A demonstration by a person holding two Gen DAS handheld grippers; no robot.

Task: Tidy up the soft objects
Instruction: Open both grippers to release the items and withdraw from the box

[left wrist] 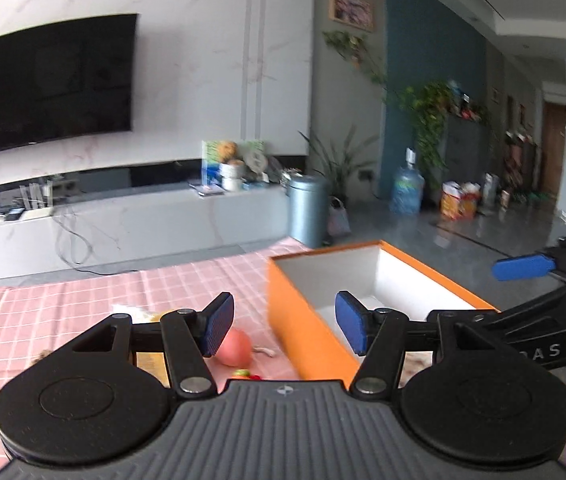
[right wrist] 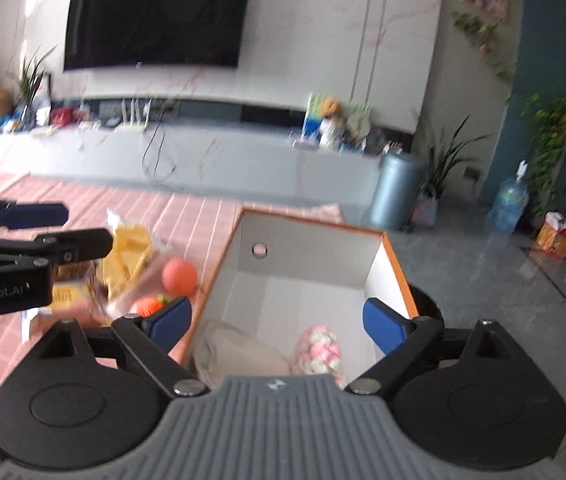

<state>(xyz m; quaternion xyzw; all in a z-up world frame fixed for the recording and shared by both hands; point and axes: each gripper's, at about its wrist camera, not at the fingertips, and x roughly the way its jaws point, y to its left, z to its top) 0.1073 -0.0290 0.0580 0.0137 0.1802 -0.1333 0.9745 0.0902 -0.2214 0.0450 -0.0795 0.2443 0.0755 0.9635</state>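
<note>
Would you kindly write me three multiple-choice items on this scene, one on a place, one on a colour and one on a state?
1. Where does the pink-and-white plush toy lie?
A. on the checked cloth
B. inside the box
C. on the floor

2. What colour is the box outside?
A. orange
B. green
C. black

3. How does the right claw stand?
A. shut on the ball
B. shut on nothing
C. open and holding nothing

Answers: 1 B, the toy rests on the box's white bottom beside a grey cloth bundle; 2 A, its rim and outer wall are orange; 3 C, its blue pads stand wide apart above the box.
</note>
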